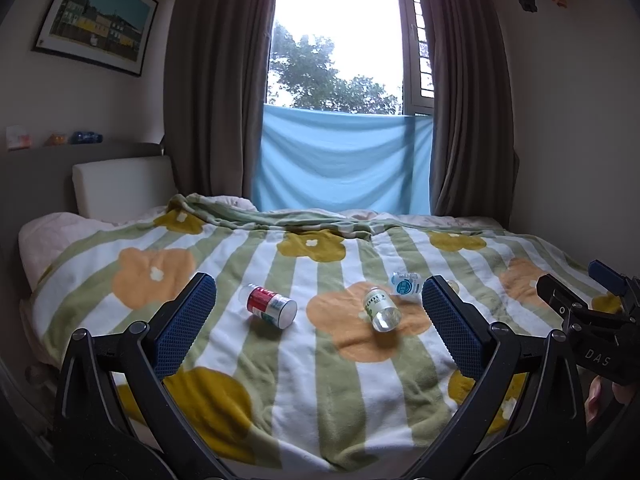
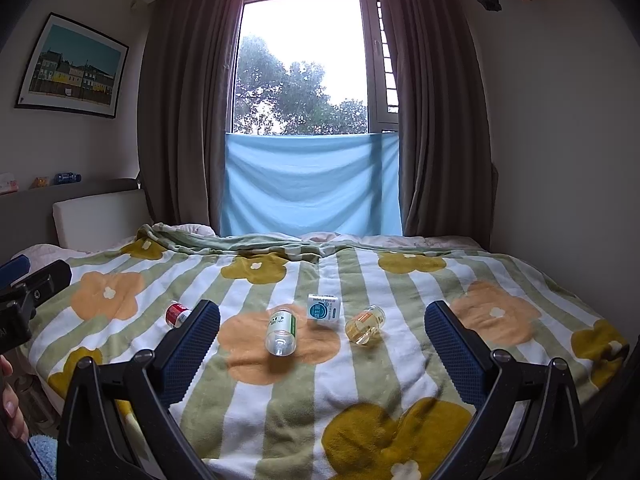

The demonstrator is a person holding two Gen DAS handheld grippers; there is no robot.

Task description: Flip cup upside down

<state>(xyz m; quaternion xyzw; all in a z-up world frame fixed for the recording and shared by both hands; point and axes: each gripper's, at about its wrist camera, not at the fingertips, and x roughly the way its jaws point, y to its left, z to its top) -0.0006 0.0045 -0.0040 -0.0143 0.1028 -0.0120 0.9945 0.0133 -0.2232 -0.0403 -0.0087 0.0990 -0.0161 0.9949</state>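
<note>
Several small cups lie on their sides on the flowered blanket [image 1: 304, 380]. A red-labelled cup [image 1: 268, 306] is left of centre. A clear cup with a green label [image 1: 382, 308] lies on an orange flower, and a white and blue one [image 1: 406, 284] is just behind it. A clear amber cup [image 2: 365, 325] lies furthest right. My left gripper [image 1: 319, 282] is open above the bed's near edge, holding nothing. My right gripper [image 2: 323, 308] is open too, short of the cups. The red-labelled cup [image 2: 177, 314] is partly hidden by its left finger.
The bed fills the room up to a curtained window with a blue cloth [image 1: 344, 160] hung across it. A white headboard cushion [image 1: 120, 184] and a shelf with small items stand at the left. A hand [image 2: 12, 404] shows at the lower left.
</note>
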